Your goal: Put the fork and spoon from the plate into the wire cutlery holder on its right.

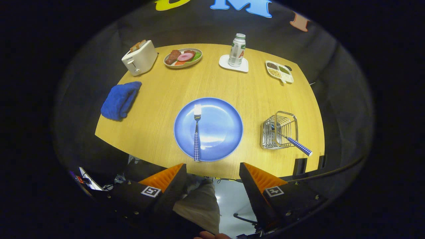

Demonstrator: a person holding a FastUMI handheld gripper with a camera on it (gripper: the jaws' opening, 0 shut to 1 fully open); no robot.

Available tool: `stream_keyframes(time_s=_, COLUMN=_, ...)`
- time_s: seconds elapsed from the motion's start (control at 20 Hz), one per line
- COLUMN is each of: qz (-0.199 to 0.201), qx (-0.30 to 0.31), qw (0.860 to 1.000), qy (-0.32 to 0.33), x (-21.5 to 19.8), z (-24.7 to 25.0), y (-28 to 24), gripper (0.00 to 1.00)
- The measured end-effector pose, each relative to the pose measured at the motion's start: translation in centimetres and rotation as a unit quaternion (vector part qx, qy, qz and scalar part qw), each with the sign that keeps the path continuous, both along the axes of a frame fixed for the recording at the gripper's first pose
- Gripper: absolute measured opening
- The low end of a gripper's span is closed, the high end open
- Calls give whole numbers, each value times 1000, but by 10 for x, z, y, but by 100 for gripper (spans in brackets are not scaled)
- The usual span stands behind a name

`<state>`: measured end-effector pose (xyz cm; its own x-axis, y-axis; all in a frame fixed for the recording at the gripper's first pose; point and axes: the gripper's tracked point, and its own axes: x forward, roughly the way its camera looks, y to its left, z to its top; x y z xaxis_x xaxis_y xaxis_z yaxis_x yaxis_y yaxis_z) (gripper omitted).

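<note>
Gripper view: gripper point(212, 169) hanging spread wide, clasping nothing, ribbed orange fingers point(164, 177) off the wooden table's point(159, 99) near edge. Glossy round blue plate point(225, 132) lying just ahead at 12 o'clock, carrying the steel fork point(197, 132), its checked handle pointing back. Spoon point(297, 144) leaning in the wire cutlery holder point(277, 131) at 2 o'clock.
</note>
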<state>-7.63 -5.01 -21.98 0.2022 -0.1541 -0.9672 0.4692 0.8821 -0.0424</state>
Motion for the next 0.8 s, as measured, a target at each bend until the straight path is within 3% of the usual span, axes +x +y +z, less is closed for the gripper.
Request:
stream_keyframes(time_s=0.35, qz=28, qx=-5, qw=999, qy=20, x=25, z=-40, y=7, gripper=98)
stream_keyframes(time_s=0.8, qz=13, qx=2, qw=999, qy=36, x=37, z=-79, y=5, gripper=98)
